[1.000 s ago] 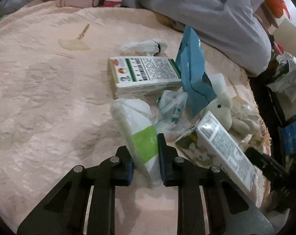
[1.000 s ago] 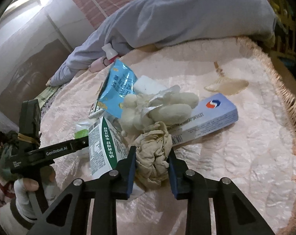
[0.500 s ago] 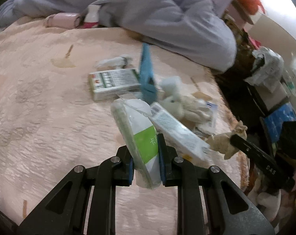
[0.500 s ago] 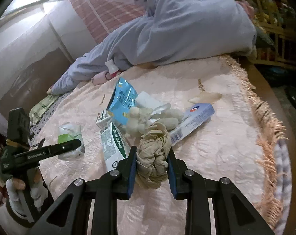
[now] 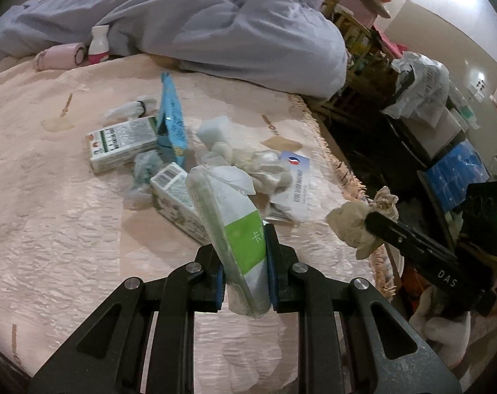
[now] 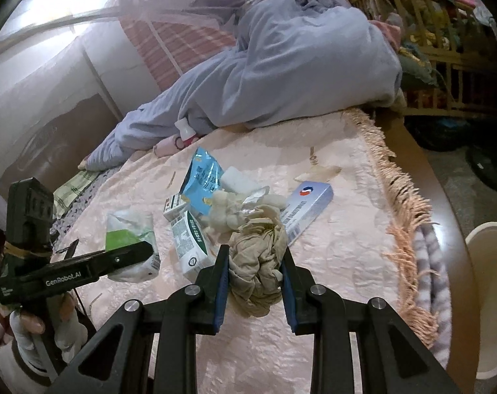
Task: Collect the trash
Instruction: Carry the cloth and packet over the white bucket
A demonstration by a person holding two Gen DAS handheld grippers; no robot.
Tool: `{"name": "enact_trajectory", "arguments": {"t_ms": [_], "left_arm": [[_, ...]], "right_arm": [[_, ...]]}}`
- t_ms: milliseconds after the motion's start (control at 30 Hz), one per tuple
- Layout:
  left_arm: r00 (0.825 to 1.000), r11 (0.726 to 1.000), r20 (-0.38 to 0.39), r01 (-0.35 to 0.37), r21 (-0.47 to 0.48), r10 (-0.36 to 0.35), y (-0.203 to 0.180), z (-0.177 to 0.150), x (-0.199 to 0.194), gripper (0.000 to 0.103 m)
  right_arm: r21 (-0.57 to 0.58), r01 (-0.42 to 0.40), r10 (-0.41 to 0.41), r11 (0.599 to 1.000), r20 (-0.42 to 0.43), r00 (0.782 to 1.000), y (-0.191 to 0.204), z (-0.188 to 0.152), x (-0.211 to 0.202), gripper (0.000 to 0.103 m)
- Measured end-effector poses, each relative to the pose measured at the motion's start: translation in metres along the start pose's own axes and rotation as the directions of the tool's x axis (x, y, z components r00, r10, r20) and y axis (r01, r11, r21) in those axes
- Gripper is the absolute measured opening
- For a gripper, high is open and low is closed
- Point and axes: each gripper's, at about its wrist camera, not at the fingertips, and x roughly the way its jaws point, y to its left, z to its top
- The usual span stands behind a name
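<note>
Both hand-held grippers pinch trash: left [image 5: 242, 262] a green-white packet [image 5: 230, 223], right [image 6: 255, 262] a crumpled wad [image 6: 258, 262]; only its view shows, perhaps, a bin [image 6: 491, 295].

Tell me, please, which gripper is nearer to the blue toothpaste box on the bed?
Right. The right gripper, shut on a beige crumpled cloth, is just in front of the toothpaste box. The left gripper, holding a green-and-white packet, is beyond the cartons.
</note>
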Motion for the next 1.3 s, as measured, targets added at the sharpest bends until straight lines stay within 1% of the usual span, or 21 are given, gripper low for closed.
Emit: {"name": "enact_trajectory", "arguments": {"t_ms": [133, 333, 700, 1033, 1300], "left_arm": [[1.0, 1.0, -0.01, 0.014, 0.012, -0.014, -0.011, -0.001, 0.005, 0.017], [0.999, 0.998, -0.03, 0.026, 0.054, -0.025, -0.035, -0.001, 0.016, 0.017], [0.996, 0.988, -0.072, 0.063, 0.138, -0.053, -0.093, -0.002, 0.049, 0.017], [0.988, 0.97, -0.118, 0.12, 0.211, -0.096, -0.148, -0.005, 0.08, 0.017], [0.977, 0.954, -0.163, 0.173, 0.244, -0.135, -0.187, -0.008, 0.107, 0.017]], "right_arm": [[0.015, 0.012, -0.012, 1.0, 0.011, 1.0, -0.008, -0.001, -0.008, 0.027], [0.044, 0.023, -0.024, 0.999, 0.024, 0.999, -0.023, -0.005, -0.016, 0.027], [0.094, 0.069, -0.073, 0.993, 0.049, 0.996, -0.059, -0.01, -0.039, 0.027], [0.148, 0.144, -0.154, 0.978, 0.062, 0.986, -0.106, -0.019, -0.068, 0.027], [0.208, 0.216, -0.234, 0.954, 0.062, 0.97, -0.147, -0.031, -0.092, 0.027]]}}
